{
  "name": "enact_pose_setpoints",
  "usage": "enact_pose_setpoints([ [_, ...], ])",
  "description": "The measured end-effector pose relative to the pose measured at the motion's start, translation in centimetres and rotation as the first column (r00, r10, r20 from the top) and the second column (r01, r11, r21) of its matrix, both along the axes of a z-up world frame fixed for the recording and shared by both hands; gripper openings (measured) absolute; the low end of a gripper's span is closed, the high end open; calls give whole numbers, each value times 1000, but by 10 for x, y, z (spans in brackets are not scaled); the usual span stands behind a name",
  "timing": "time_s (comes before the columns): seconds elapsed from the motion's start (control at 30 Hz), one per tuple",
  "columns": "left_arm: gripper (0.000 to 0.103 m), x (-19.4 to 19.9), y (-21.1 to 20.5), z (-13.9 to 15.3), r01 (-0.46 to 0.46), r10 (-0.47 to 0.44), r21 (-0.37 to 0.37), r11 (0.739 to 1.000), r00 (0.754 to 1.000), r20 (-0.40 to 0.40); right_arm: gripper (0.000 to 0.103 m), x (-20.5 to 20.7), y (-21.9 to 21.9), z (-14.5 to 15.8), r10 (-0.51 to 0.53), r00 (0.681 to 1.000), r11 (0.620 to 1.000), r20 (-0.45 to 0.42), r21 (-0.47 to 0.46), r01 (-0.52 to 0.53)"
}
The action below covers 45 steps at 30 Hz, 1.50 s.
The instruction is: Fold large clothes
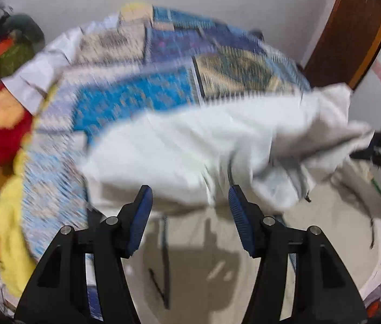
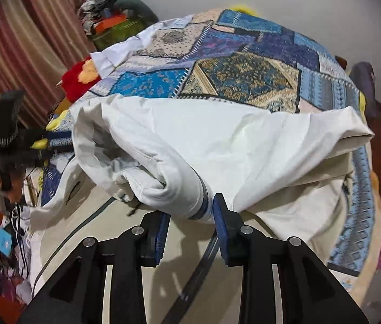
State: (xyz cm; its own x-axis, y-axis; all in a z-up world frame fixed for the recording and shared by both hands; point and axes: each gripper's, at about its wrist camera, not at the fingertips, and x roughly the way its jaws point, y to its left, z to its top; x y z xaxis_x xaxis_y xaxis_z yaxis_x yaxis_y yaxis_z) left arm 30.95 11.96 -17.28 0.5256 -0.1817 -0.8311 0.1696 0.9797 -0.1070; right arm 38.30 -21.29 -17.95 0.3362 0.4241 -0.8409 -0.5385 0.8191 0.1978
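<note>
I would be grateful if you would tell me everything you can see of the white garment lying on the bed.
The white garment is plain off-white woven cloth, cotton by the look, with stitched hems. It lies crumpled and partly doubled over on the patchwork bedspread, one thick rolled bunch pointing at the right gripper, whose jaws stand apart around its end; whether the pads press it is unclear. A cream lower layer spreads beneath. The left gripper hangs open just short of its edge, touching nothing.

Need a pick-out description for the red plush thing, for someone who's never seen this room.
Start at the blue patchwork bedspread covering the bed. Follow its left edge to where a white sleeve hangs over. The red plush item sits just below that cuff: fuzzy bright red with a yellow-orange patch, unlike the flat fabrics around it.
</note>
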Motion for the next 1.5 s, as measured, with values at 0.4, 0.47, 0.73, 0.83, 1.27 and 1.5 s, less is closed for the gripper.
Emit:
enact_pose_setpoints([
  [0.4, 69, 85, -34, -17, 2, -2, 38, 999, 1000, -12, 29, 11, -16, 59, -55, 993, 994, 107, 98, 44],
  [0.47, 69, 82, -48, -30, 34, -33, 38, 999, 998, -45, 29, 31, -6, 45, -77, 994, 994, 75, 82, 71],
  [0.73, 73, 14, -71, -67, 170, -162, 163, 972, 985, -61, 29, 41, 25, -50, -46, 990, 999, -136, -33, 41],
  [0.83, 73, -7, -62, -59, 170, -170, 176, 970, 985, -14, 29, 25, 18, -54, -21, 996, 1000, -85, -13, 20],
  [1.27, 88, 68, 2, -21, -109, 94, 178, 978, 991, 93, 29, 69, 64, -6, 1, 998, 1000, 67, -25, 1],
  [1.5, 89, 71, 65, -89, -198, 213, 233, 952, 976, -42, 29, 96, 44, -59, -54, 995, 961, 82, -267, 74],
])
